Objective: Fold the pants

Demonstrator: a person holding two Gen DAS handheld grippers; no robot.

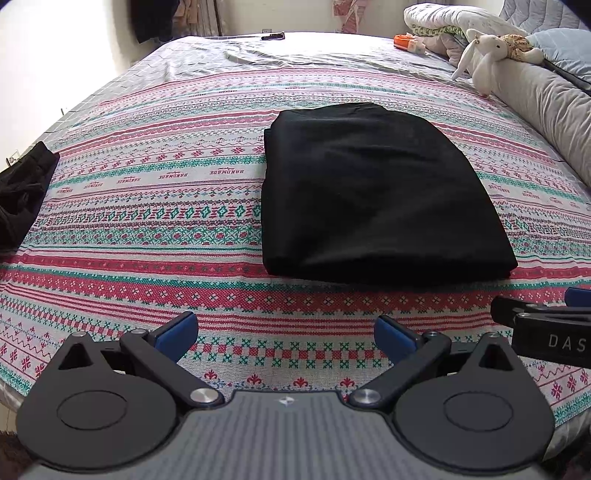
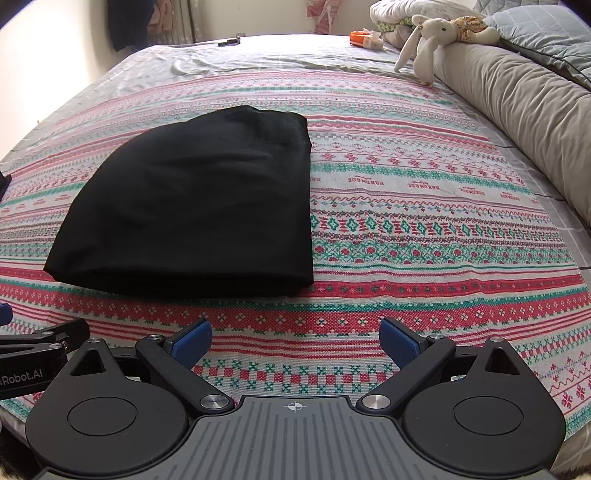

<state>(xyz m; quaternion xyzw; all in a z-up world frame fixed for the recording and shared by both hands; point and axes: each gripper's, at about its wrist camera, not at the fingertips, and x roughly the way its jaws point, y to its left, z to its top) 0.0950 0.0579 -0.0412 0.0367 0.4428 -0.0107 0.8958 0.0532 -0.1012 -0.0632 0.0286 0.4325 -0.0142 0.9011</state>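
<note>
Black pants lie folded into a flat rectangular bundle on the patterned bedspread, also seen in the right wrist view as the same black pants. My left gripper hovers open over the bedspread, short of the bundle's near edge, nothing between its blue pads. My right gripper is likewise open and empty, near the bundle's front right corner. Part of the right gripper shows at the right edge of the left wrist view, and part of the left gripper at the left edge of the right wrist view.
Another dark garment lies at the bed's left edge. A long grey bolster runs along the right side with a white plush rabbit, pillows and a rolled quilt. An orange box and a dark small object sit far back.
</note>
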